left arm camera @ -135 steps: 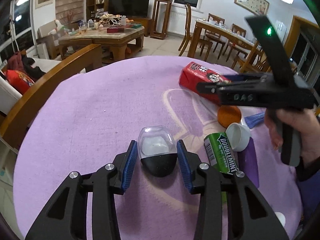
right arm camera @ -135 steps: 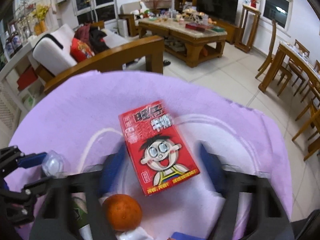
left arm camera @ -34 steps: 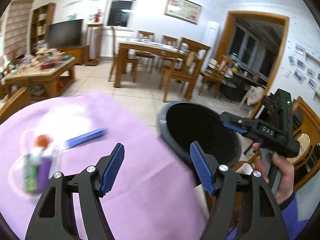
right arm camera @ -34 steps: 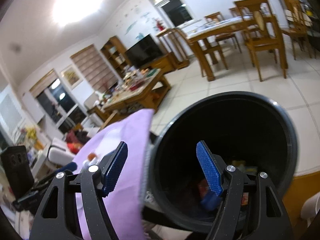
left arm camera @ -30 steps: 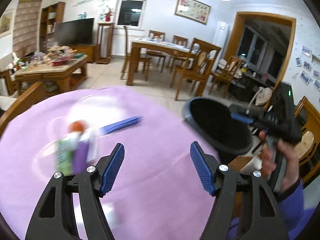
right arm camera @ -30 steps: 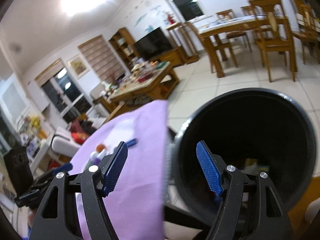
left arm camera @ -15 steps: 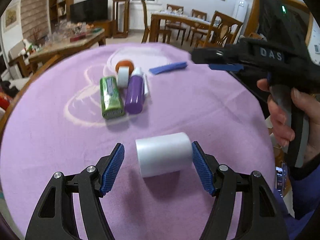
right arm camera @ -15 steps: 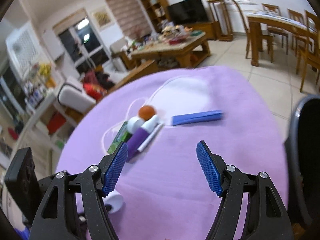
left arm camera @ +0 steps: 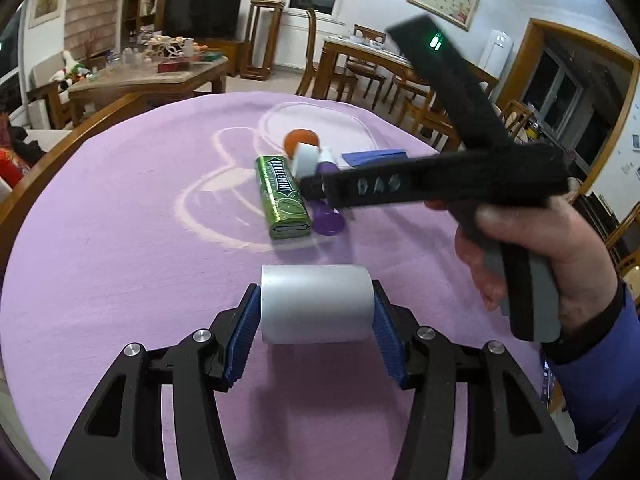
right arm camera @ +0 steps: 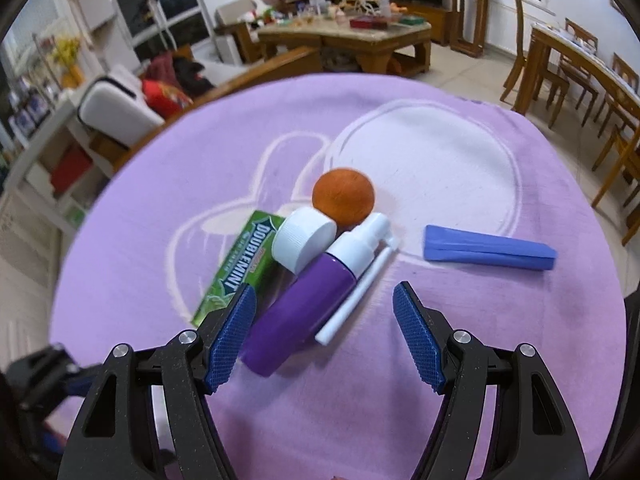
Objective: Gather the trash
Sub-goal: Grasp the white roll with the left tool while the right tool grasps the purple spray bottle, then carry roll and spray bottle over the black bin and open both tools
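Left jaws closing on the roll

My left gripper (left arm camera: 316, 318) pinches a smooth white cylinder (left arm camera: 316, 304); my right gripper (right arm camera: 324, 330) gapes over the glossy purple spray bottle (right arm camera: 304, 304).

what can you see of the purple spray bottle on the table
The purple spray bottle lies on its side on the purple cloth, glossy plastic, with a white pump top and a thin white nozzle tube alongside. The green gum pack lies against one side, and a white cap rests by its shoulder. The right gripper hovers open around its base.
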### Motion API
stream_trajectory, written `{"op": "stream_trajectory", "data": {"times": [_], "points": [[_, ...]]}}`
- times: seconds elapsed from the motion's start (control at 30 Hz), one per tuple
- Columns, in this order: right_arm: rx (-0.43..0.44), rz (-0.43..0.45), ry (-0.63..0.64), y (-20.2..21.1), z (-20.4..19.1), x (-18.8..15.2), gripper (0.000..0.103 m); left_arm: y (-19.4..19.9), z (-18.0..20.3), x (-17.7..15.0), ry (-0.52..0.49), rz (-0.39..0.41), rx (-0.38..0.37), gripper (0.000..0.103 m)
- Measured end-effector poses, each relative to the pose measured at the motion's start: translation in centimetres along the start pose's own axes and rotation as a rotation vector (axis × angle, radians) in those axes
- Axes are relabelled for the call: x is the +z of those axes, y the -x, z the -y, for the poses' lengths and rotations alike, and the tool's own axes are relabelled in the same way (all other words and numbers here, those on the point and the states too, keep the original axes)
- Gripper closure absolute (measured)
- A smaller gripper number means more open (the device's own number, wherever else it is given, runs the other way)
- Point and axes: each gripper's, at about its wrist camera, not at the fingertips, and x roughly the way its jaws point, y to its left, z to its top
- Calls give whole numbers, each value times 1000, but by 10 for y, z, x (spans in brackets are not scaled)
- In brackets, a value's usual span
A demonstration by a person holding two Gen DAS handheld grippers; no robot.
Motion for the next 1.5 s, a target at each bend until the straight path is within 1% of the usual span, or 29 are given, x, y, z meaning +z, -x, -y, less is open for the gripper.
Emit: {"op": "stream_trajectory", "data": {"times": [0.03,0.07,0.1,0.13,0.2,0.27,0.37,0.53,0.6,0.67,0.87,1.03,1.23,1.5], "points": [[-6,-6,3,-5,-2,0,38,1,-2,0,5,5,-1,50],[-39,0,22,-9,-7,1,50,3,-4,1,10,10,0,50],[-73,1,40,-11,-10,1,58,3,-5,1,12,13,0,50],[-101,3,53,-13,-11,0,61,4,-7,2,15,16,-2,50],[-93,6,55,-11,-4,-2,73,4,-7,4,17,22,-3,50],[-72,10,36,-8,5,-5,78,5,-8,3,18,32,-4,50],[-20,35,-5,-1,19,-13,78,4,-5,4,17,42,-7,50],[65,121,-61,31,35,-29,78,3,6,6,12,57,-16,50],[115,164,-83,48,44,-35,78,4,11,9,9,69,-21,50],[145,213,-98,68,53,-42,78,6,19,14,-2,85,-14,50],[196,366,-123,132,78,-66,78,12,53,29,-57,146,8,50],[200,453,-168,176,116,-88,78,8,92,47,-120,179,-17,50],[167,516,-243,217,169,-117,78,-8,138,63,-190,192,-71,50],[125,567,-348,246,235,-156,78,-38,181,80,-233,188,-156,50]]}}
